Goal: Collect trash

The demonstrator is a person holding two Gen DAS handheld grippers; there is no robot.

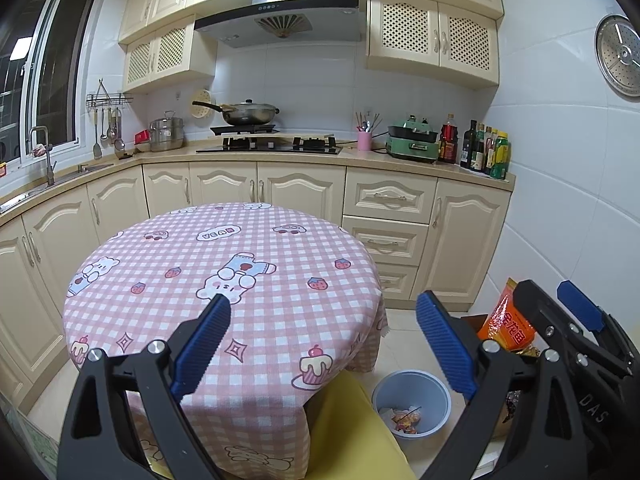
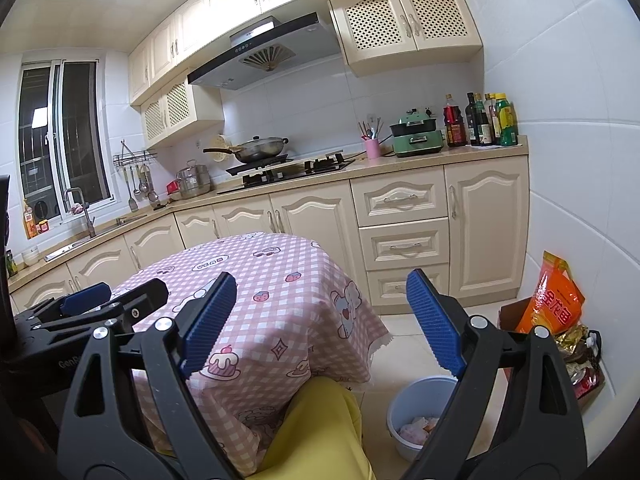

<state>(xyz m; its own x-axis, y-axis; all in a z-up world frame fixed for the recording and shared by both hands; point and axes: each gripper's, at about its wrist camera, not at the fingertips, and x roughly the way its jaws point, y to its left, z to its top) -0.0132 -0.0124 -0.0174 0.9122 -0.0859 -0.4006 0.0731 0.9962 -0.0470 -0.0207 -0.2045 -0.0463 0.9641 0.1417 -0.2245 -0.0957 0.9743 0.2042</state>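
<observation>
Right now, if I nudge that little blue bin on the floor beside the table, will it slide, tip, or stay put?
The blue bin looks like thin plastic with only a few wrappers at the bottom, so it is probably light. On the smooth floor tiles it would likely slide at a low push. Its base looks narrower than its rim, so a push near the top might tip it.

Home kitchen: gas hob (image 1: pixel 269 145), range hood (image 1: pixel 280 20), cream cabinets (image 1: pixel 432 34), sink (image 1: pixel 86 168).

Trash (image 2: pixel 416 428) in blue bin (image 2: pixel 400 404)
</observation>
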